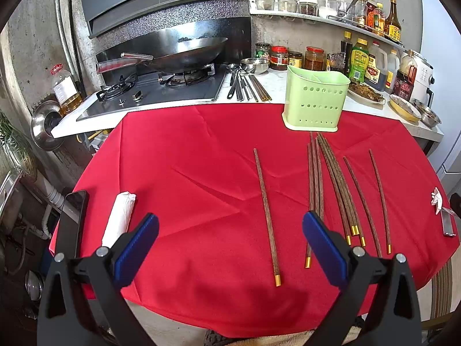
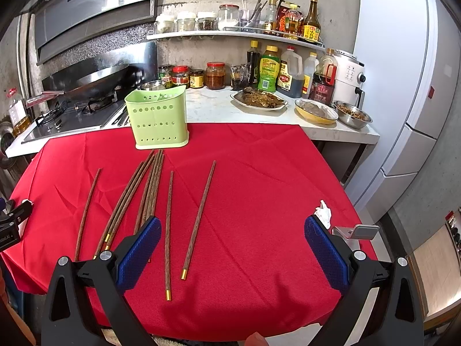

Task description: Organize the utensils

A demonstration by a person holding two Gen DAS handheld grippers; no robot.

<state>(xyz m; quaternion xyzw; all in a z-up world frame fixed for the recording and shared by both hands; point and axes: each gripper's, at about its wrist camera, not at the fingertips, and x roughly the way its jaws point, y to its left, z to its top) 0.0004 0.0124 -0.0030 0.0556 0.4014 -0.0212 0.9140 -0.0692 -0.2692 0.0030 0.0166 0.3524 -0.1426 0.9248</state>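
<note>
Both grippers wide open, gripping nothing: left gripper (image 1: 230, 230) and right gripper (image 2: 232, 235) hover over red cloth (image 1: 187, 158). Wooden chopsticks (image 1: 331, 178) lie loose on cloth, just before upright green holder (image 1: 314, 101) at far edge.

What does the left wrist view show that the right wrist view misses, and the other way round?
Left wrist only: a white roll and a dark phone at the cloth's left edge, with the open left gripper. Right wrist only: the white refrigerator and the open right gripper. Both share the green holder, the wooden chopsticks on the red cloth, and the wok.
</note>
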